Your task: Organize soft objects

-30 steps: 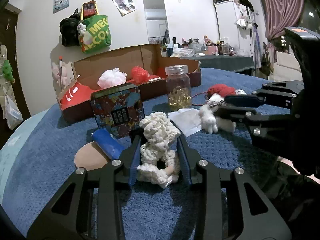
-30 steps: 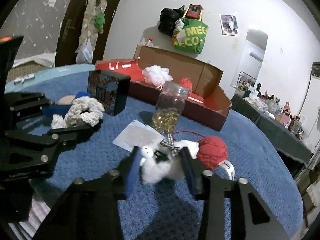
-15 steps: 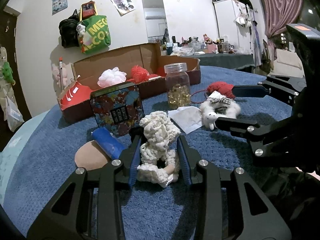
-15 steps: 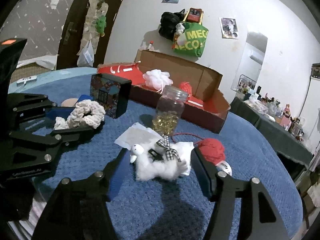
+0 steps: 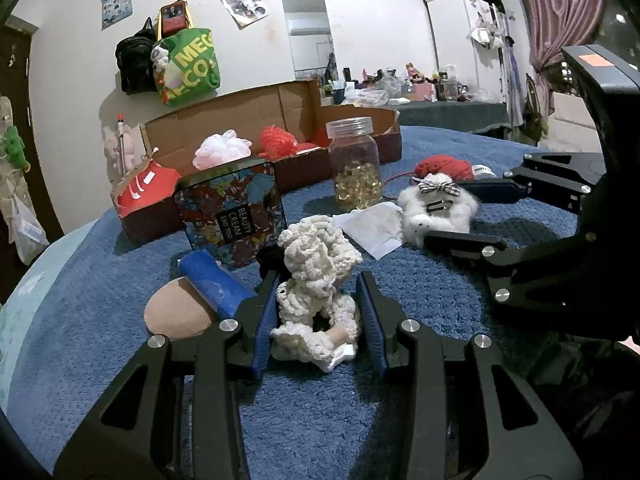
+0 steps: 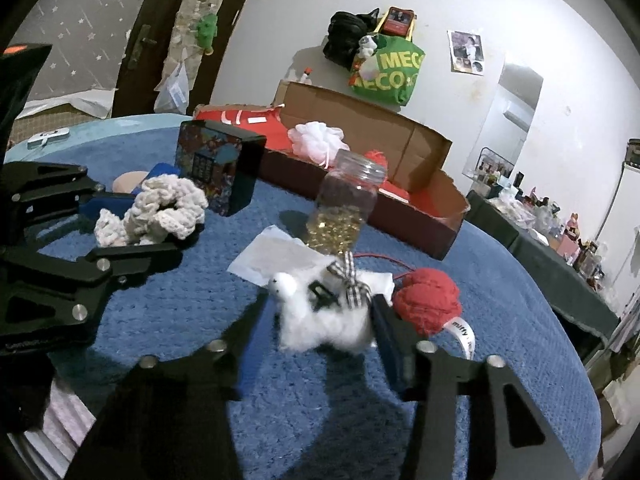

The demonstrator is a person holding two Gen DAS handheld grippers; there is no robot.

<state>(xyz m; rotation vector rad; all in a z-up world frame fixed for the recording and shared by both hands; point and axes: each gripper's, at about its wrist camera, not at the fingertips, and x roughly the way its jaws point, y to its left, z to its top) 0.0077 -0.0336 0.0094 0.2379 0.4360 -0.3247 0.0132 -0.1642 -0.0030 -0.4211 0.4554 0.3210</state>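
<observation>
My left gripper (image 5: 318, 292) is shut on a cream crocheted scrunchie (image 5: 316, 256), which stands bunched up between the blue pads on the blue blanket (image 5: 80, 300). The same gripper (image 6: 132, 224) and scrunchie (image 6: 160, 208) appear at the left of the right wrist view. A white fluffy toy (image 6: 324, 320) with a checked bow lies on the blanket between the fingers of my right gripper (image 6: 320, 316). Its jaws are closing, and the pads stand at the fluff's edges without squeezing it. From the left wrist view, that gripper (image 5: 454, 216) straddles the toy (image 5: 440, 208).
A red yarn ball (image 6: 426, 300) lies just right of the toy. A jar of gold capsules (image 6: 348, 208) and a white paper (image 6: 272, 256) sit behind it. Further back are a floral tin (image 5: 232, 208), a blue roll (image 5: 212, 284), and an open cardboard box (image 5: 248, 108) holding a white pouf (image 5: 222, 152) and red yarn (image 5: 276, 142).
The right gripper let go of the white toy and spread wide, then narrowed around it again; the toy puffed out on the blanket. The left gripper kept its grip and place.
</observation>
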